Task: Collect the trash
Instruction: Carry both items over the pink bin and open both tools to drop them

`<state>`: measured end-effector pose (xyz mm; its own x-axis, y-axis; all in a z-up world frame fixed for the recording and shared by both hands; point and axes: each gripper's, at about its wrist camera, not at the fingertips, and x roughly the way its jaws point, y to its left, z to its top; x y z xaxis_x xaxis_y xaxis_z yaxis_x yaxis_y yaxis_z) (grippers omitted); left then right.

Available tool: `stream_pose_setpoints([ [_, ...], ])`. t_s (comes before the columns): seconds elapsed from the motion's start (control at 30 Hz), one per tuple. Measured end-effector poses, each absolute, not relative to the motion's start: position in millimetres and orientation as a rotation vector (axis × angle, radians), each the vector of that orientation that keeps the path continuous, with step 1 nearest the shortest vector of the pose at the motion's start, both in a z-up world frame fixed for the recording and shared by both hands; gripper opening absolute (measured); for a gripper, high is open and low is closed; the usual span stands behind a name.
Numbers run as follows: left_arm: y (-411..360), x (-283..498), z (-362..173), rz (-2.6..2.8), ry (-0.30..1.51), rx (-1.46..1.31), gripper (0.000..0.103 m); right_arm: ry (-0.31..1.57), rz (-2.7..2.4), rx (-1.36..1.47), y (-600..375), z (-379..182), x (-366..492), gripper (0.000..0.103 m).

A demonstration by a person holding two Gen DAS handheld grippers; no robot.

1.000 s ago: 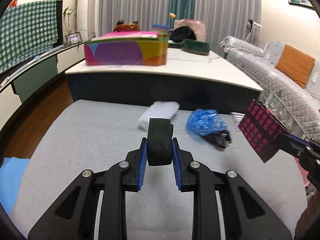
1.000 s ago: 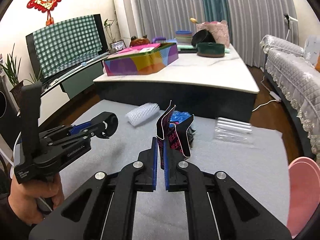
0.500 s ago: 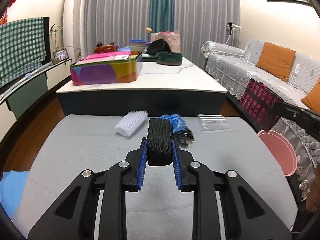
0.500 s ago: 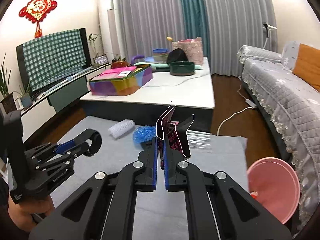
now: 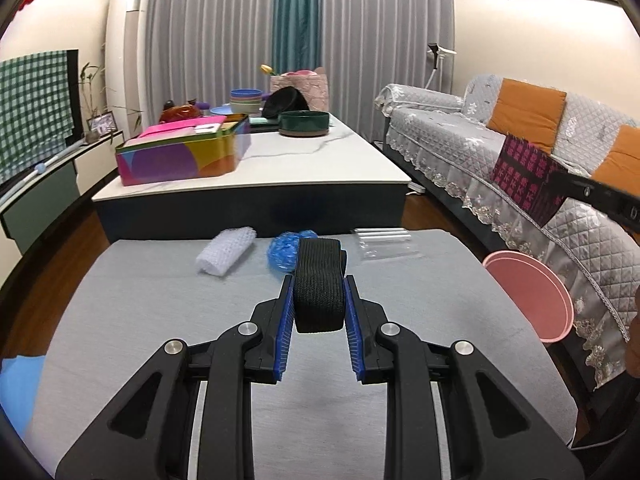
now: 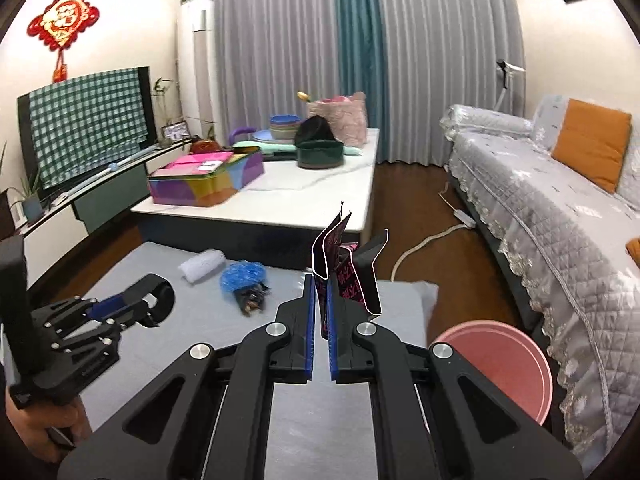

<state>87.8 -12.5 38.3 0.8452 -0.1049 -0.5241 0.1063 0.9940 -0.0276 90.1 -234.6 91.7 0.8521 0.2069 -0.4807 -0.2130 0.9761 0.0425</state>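
Note:
My left gripper (image 5: 319, 284) is shut on a black woven band (image 5: 319, 290), held above the grey mat (image 5: 180, 320). My right gripper (image 6: 319, 280) is shut on a flattened black carton with pink print (image 6: 346, 268); in the left wrist view that carton (image 5: 524, 176) hangs at the right, over the sofa side. A pink bin (image 6: 504, 364) stands on the floor just right of the mat, below and right of the carton. On the mat's far part lie a white foam net (image 5: 226, 254), a blue crumpled bag (image 6: 242, 276) with dark scraps beside it, and a clear plastic packet (image 5: 386, 242).
A low white table (image 5: 280, 160) behind the mat carries a colourful tin box (image 5: 182, 152), bowls and a pink bag. A grey quilted sofa (image 6: 560, 216) with orange cushions runs along the right. A power cord (image 6: 432, 240) lies on the wood floor. A blue sheet (image 5: 18, 384) shows at the left edge.
Both grippers rose and swung right with their loads still held. The pink bin came into both views, and the trash on the mat now looks farther away.

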Motion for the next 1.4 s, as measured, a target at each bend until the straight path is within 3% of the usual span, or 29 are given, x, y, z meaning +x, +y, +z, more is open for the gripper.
stream_pose_setpoints([
  [0.77,-130.6,102.2,21.0,-0.319,0.563,0.063,0.024,0.489,-0.074,0.104,-386.7,76.4,85.1,0.006],
  [1.4,-242.8,137.7,8.2,-0.498,0.6,0.103,0.024,0.508,-0.163,0.141,-452.8,63.3,93.6,0.006],
])
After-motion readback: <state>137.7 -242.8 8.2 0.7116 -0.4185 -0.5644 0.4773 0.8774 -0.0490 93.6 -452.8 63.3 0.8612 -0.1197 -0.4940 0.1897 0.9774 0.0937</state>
